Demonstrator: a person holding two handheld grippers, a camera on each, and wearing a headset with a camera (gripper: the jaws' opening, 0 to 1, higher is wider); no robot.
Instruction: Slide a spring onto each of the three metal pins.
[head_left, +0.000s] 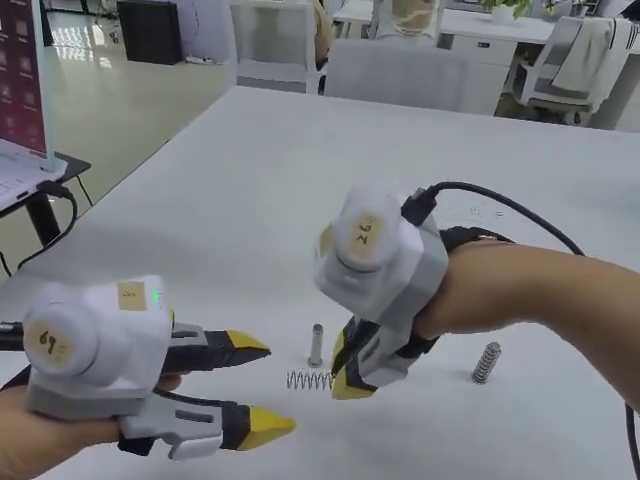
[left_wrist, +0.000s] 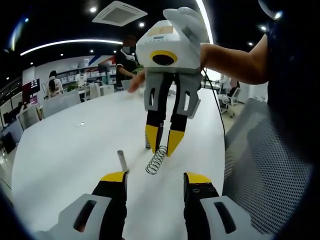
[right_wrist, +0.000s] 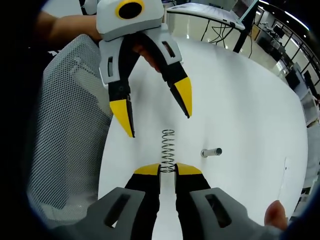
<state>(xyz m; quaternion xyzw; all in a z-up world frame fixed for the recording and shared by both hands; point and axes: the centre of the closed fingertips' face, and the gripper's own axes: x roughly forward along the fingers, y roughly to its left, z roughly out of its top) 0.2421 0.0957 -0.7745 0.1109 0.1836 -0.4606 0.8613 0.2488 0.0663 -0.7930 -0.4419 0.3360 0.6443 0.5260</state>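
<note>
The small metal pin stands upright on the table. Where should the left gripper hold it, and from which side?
Probably low on the metal pin, coming level from the side of the open left gripper: it stands upright, so its top is left free for the thin spring that the right gripper pinches.

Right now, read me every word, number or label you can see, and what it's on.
"69": handwritten on the round cream sticker atop the white left gripper.
"26": handwritten sideways on the matching cream sticker atop the white right gripper.
Dark red poster, far left: too small to read.
</note>
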